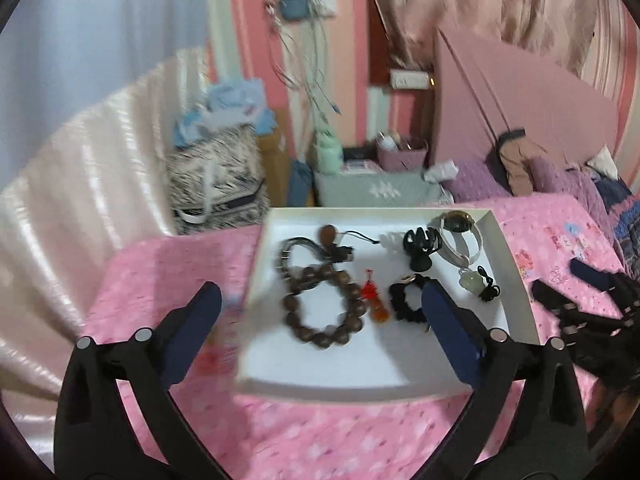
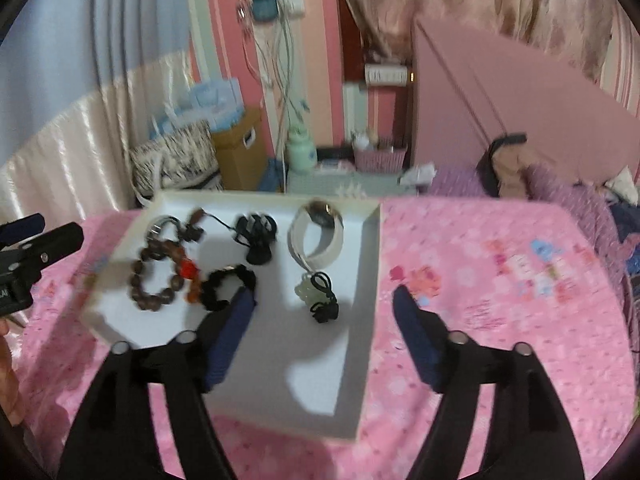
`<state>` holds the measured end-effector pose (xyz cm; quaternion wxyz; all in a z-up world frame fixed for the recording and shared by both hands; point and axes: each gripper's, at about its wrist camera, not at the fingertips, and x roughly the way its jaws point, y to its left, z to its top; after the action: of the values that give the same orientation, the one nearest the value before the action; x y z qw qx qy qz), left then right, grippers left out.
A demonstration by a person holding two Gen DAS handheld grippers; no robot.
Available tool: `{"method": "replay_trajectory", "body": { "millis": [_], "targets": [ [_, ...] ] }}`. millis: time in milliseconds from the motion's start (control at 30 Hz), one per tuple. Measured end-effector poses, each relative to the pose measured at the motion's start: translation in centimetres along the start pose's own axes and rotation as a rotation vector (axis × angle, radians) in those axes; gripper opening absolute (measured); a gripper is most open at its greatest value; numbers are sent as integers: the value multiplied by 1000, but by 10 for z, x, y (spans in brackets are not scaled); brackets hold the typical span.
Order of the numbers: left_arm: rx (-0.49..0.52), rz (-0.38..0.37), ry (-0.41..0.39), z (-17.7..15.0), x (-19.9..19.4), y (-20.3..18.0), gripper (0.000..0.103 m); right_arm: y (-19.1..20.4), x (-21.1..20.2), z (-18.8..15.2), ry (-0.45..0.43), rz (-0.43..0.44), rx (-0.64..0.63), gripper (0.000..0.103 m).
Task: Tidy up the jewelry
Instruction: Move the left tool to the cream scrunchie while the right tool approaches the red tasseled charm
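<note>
A shallow white tray (image 1: 516, 276) (image 2: 368, 280) lies on the pink bedspread and holds the jewelry. In it are a brown wooden bead bracelet (image 1: 324, 304) (image 2: 154, 280), a red and orange charm (image 1: 374, 300) (image 2: 190, 274), a black scrunchie (image 1: 406, 300) (image 2: 226, 286), a black claw clip (image 1: 420, 246) (image 2: 256, 238), a white-strapped watch (image 1: 460, 236) (image 2: 318, 236) and a pale jade pendant on black cord (image 1: 478, 282) (image 2: 314, 290). My left gripper (image 1: 322, 300) hangs open above the tray's front, nothing between its fingers. My right gripper (image 2: 324, 304) is open over the tray's right wall, also empty.
The pink patterned bedspread (image 2: 500, 280) spreads right of the tray. Purple bedding and a pink headboard (image 1: 520, 92) lie behind. Bags, a cardboard box (image 2: 236, 148) and a pink basket (image 1: 402, 154) crowd the floor and side table beyond the bed. The other gripper shows at each view's edge.
</note>
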<state>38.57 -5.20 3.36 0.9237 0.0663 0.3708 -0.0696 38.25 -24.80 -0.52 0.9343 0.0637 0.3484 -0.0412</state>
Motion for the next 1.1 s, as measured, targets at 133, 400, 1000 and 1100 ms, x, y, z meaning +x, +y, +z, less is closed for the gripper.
{"method": "replay_trajectory", "body": {
  "millis": [133, 400, 1000, 1100],
  "targets": [
    [-5, 40, -10, -24, -41, 14, 100, -2, -52, -11, -37, 9, -4, 79],
    [-52, 23, 37, -99, -90, 32, 100, -3, -112, -75, -40, 19, 2, 88],
    [-60, 11, 130, -242, -106, 13, 100, -3, -127, -207, 1, -24, -11, 88],
    [-60, 7, 124, -253, -107, 11, 100, -1, -125, -219, 12, -11, -11, 88]
  ]
}}
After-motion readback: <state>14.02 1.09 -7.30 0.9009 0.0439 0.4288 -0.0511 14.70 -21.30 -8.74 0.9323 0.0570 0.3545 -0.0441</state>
